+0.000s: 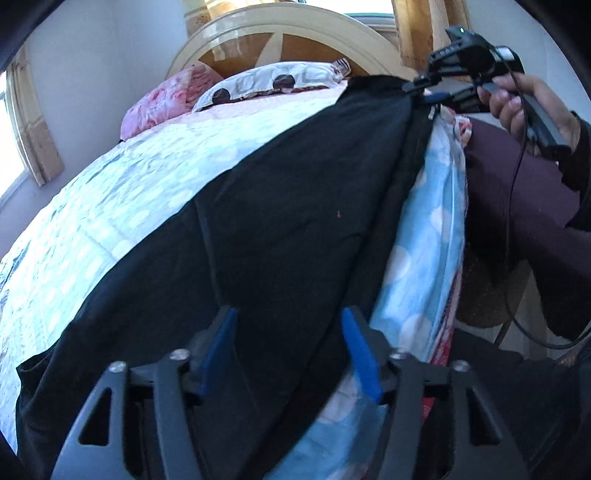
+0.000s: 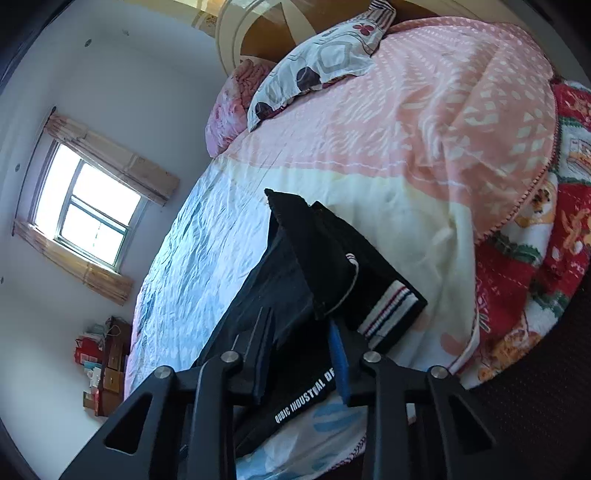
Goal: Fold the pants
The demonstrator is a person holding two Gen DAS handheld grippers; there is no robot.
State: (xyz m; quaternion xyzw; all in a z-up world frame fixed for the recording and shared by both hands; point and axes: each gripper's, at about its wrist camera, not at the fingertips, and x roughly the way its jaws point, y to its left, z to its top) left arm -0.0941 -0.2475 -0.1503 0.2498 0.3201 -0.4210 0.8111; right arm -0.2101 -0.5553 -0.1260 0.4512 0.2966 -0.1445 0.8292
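Black pants (image 1: 280,221) lie lengthwise along the right side of the bed. In the left wrist view my left gripper (image 1: 288,321) is open, its blue pads astride the near end of the pants, holding nothing. The right gripper (image 1: 424,88) shows at the far end, at the pants' top edge by the bed side. In the right wrist view my right gripper (image 2: 301,325) hangs over the waistband end (image 2: 391,306) with its striped band; bunched black cloth (image 2: 317,266) sits between the fingers, which stand partly apart. Whether they pinch it is unclear.
The bed (image 1: 122,206) has a blue and pink quilt. Pillows (image 1: 273,83) lie at the headboard (image 1: 280,33). A red patterned blanket (image 2: 532,280) hangs over the bed's right side. A window (image 2: 85,210) and a small cabinet (image 2: 110,365) stand on the left wall.
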